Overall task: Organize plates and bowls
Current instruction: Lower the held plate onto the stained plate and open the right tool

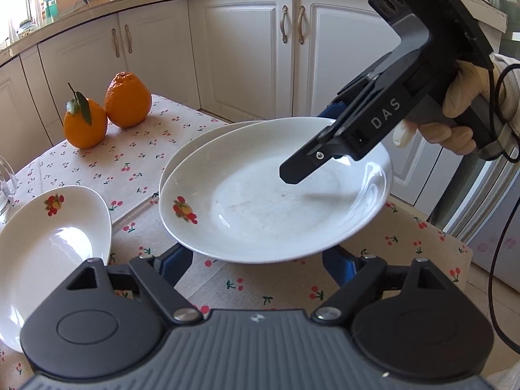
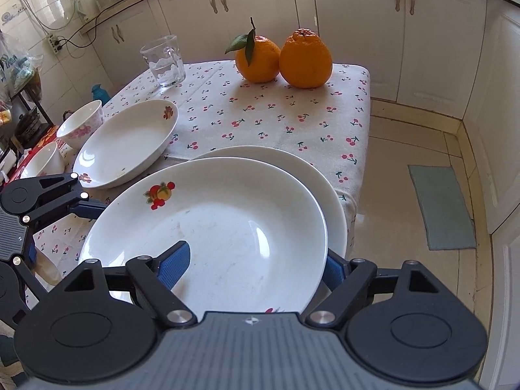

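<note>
Top plate sat stacked on a second plate at the table's 5 o'clock corner. Right gripper straddled its near rim, jaws spread, one blue pad inside, one outside. Left gripper stood spread below the rim. Only the right view showed two bowls at 9 o'clock; only the left showed a gloved hand.

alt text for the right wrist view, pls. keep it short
The right gripper straddles the near rim of a white fruit-print plate, one blue finger over the dish and one outside the rim, with the plate overlapping a second plate. Behind sit a third plate, two bowls, a glass mug and two oranges on a cherry-print tablecloth.
</note>
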`<state>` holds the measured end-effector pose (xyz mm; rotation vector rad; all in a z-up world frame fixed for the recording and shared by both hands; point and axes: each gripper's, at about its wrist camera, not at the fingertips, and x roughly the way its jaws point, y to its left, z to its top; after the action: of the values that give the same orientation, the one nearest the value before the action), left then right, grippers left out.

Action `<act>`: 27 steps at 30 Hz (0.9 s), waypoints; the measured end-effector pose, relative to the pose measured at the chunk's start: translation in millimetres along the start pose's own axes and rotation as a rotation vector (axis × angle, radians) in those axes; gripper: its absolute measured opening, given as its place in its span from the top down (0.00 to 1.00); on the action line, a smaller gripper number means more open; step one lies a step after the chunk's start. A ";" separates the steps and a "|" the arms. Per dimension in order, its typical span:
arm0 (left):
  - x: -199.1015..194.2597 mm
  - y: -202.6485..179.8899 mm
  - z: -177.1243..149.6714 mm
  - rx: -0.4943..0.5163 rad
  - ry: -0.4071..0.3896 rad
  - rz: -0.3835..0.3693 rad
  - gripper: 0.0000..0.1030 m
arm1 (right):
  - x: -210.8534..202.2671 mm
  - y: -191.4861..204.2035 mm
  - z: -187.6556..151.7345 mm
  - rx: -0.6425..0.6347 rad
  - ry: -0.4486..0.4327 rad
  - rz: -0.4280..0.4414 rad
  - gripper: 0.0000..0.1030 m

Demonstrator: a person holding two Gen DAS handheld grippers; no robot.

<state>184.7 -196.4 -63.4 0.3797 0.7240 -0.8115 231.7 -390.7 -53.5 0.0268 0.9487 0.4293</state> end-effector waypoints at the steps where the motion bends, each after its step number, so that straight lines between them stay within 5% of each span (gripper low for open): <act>1: -0.2 -0.6 -0.1 0.001 -0.001 0.002 0.15 | -0.8 0.2 -0.6 0.001 -0.001 0.000 0.15; 27: -23.7 -8.2 -8.4 -0.006 -0.045 0.038 0.16 | -21.7 16.3 -17.2 -0.006 -0.005 -0.092 0.14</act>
<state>163.6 -184.5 -52.7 0.3673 0.6754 -0.7794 201.5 -386.5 -43.3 -0.0210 0.9394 0.3471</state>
